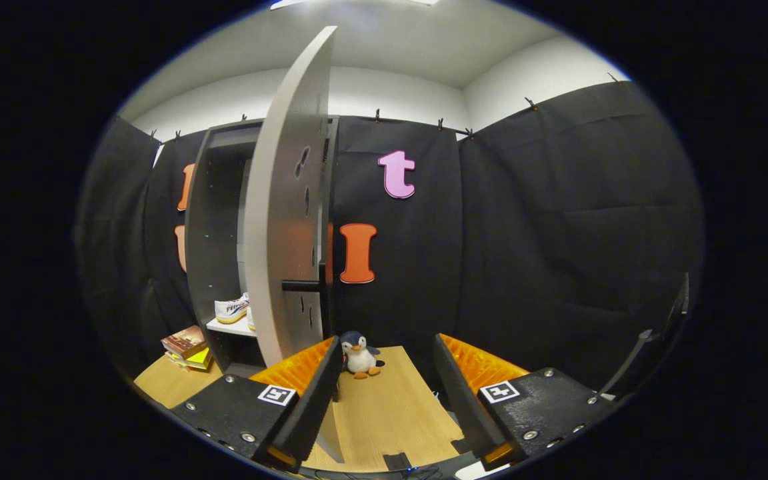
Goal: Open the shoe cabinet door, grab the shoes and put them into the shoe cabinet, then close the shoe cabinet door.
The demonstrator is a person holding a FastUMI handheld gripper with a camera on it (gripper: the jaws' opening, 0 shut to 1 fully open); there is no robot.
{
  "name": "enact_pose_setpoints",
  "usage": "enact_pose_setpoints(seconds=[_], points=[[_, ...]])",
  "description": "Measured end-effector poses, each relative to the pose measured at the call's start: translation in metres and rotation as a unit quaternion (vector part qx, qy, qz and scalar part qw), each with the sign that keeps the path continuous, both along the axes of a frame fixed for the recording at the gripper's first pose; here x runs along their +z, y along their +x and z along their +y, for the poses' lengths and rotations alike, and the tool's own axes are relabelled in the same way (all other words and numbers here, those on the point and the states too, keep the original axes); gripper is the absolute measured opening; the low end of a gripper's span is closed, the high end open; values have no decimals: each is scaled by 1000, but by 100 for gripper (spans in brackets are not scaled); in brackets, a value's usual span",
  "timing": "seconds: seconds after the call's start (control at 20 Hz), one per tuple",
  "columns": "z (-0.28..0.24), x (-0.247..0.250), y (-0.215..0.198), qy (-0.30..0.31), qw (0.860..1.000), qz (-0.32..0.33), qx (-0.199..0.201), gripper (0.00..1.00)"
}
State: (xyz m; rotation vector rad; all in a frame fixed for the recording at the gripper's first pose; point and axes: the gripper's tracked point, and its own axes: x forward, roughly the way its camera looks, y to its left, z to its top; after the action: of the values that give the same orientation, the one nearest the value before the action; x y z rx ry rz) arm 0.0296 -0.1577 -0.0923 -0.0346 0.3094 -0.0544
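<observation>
Tool (387,373) (fingers apart, empty) beside open cabinet door (287,227); shoes (232,309) shelved beyond.

A small plush penguin (359,354) sits upright at the lower centre of the frame on a light wooden surface (391,413), backed by black cloth. At lower left, a short stack of books (187,347) lies on the same wood.

I worked in a recording booth: black cloth walls (557,233) clipped up, tall grey cabinet (214,240), pale wooden tabletop (391,413).
</observation>
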Motion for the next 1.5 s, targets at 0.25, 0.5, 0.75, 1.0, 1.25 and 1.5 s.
enact_pose_setpoints(seconds=[0.25,0.5,0.75,1.0,1.25,1.5], points=[[11,-11,1,27,999,7,23,85],[44,-5,-8,37,998,4,52,83],[109,-7,-14,85,990,4,114,83],[172,-9,-4,92,979,3,184,83],[252,-21,19,125,959,16,254,84],[316,-35,68,125,949,18,290,92]])
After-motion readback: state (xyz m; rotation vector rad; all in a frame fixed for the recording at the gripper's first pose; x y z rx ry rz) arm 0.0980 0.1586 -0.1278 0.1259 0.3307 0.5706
